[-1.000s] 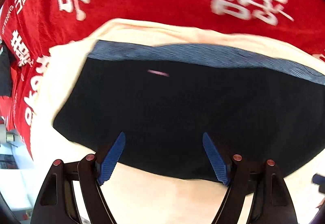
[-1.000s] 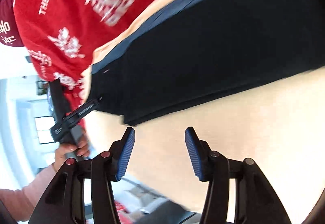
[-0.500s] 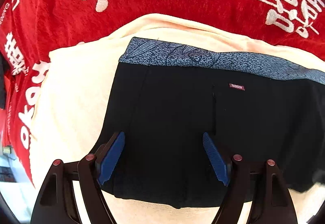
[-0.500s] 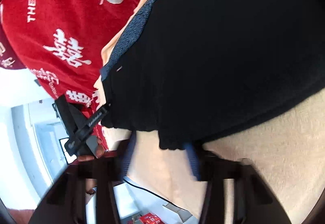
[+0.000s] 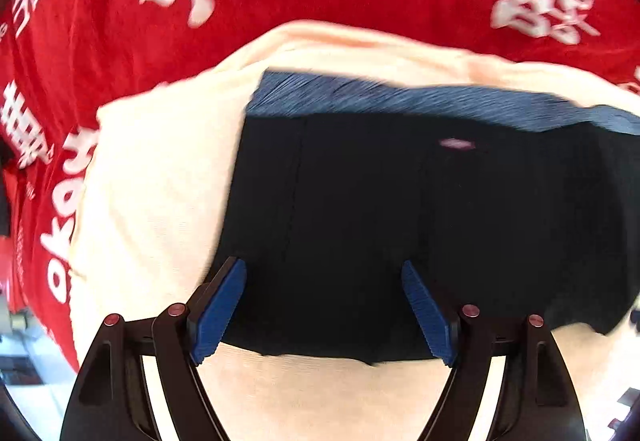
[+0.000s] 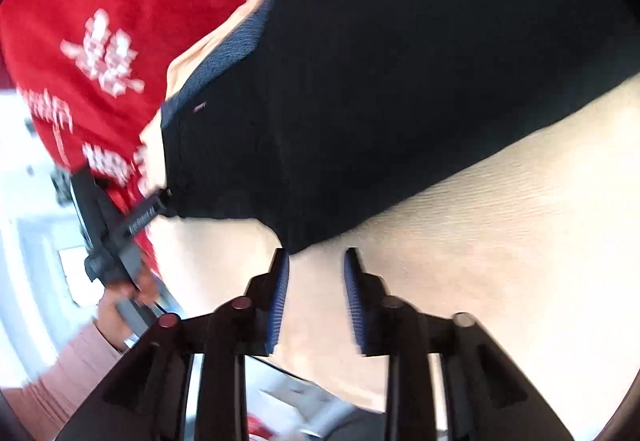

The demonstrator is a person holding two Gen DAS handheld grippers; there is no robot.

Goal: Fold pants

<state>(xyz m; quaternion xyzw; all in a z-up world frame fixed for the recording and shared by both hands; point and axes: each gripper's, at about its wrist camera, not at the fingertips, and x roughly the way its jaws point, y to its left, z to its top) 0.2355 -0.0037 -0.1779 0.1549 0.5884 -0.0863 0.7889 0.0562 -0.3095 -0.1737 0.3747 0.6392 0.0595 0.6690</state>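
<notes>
Black folded pants [image 5: 400, 221] on cream cloth [image 5: 160, 201]

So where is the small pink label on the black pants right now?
In the left wrist view the pink label sits on the black pants, just below the blue patterned waistband, up and right of the open left gripper.
</notes>
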